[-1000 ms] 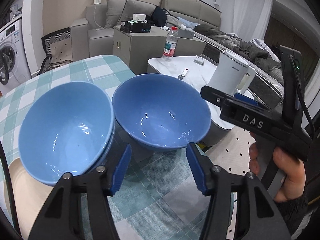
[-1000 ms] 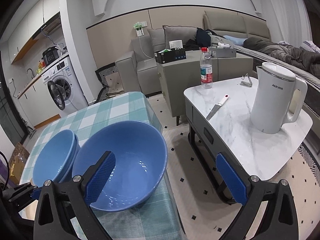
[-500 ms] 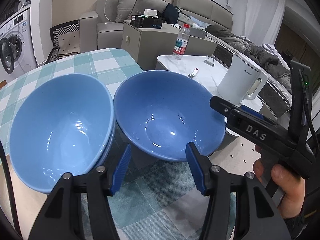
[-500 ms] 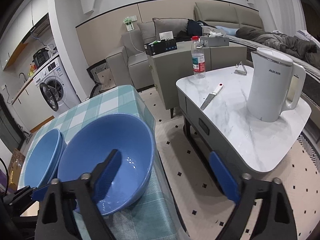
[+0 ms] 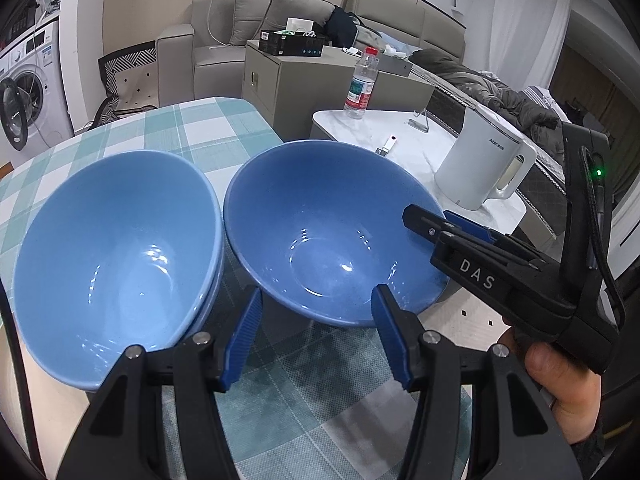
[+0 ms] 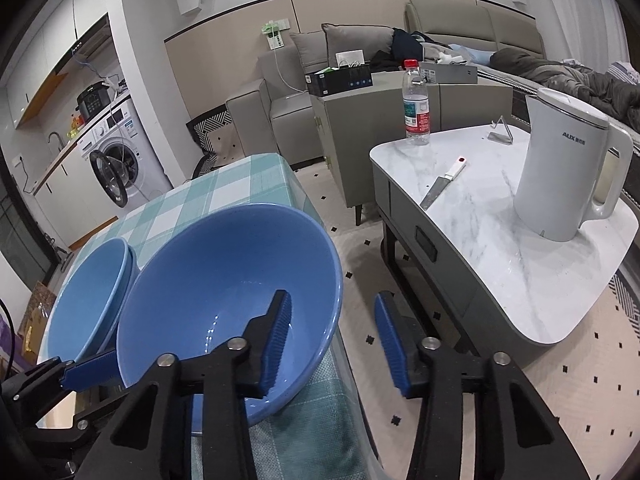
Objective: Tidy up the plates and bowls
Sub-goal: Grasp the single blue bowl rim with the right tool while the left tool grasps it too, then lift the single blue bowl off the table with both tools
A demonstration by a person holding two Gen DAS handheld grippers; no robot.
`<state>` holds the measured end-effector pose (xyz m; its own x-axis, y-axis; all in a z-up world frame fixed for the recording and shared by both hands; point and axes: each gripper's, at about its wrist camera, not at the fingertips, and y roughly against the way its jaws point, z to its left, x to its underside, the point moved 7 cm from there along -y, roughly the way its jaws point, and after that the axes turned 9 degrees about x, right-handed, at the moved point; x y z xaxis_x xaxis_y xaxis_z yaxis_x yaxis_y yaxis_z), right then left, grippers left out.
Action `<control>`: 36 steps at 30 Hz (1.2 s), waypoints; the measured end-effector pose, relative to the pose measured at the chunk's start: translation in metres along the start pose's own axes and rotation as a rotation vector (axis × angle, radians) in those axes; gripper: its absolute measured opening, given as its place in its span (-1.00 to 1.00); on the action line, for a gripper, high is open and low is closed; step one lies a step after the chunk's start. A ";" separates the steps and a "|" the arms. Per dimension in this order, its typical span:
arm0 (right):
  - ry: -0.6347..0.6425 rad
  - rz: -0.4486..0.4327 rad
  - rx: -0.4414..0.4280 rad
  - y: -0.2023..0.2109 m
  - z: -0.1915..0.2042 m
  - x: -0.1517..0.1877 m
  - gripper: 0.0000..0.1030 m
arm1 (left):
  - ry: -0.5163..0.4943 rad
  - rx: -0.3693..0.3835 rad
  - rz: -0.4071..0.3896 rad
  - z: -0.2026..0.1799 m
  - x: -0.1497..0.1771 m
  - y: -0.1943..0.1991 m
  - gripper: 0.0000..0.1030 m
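Right gripper [image 6: 332,340] closing astride the rim of the single blue bowl [image 6: 224,280] at the table [image 6: 236,184] edge, pads not yet pressing. Left gripper [image 5: 316,336] half apart, empty, near the stacked bowls [image 5: 112,256]. Best seat the rim deep, clamp firmly, then lift level.

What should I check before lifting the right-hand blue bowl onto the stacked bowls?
1. Rim of the single bowl sits between the right gripper's jaws: ok, one finger inside, one outside.
2. Firm grip: not ok, the jaws are closing and the pads are not yet pressing.
3. Single bowl empty: ok.
4. Top of the stacked bowls free: ok.
5. Left gripper clear of the single bowl: cannot tell. It is open, holds nothing and sits close beside the bowl.
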<state>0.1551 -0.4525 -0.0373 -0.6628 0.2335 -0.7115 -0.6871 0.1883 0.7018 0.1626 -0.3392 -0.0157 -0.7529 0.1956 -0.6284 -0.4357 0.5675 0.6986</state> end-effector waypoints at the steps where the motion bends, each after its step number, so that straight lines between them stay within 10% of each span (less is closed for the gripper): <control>1: 0.003 -0.001 0.001 0.000 0.001 0.000 -0.34 | 0.000 0.000 0.001 0.000 0.000 0.000 0.08; 36: 0.026 -0.070 0.019 0.025 -0.002 -0.004 -0.54 | -0.102 -0.007 -0.017 -0.017 -0.006 0.007 0.05</control>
<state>0.1399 -0.4505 -0.0175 -0.6209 0.1940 -0.7595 -0.7265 0.2214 0.6505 0.1557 -0.3501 -0.0007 -0.6915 0.2665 -0.6715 -0.4519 0.5656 0.6899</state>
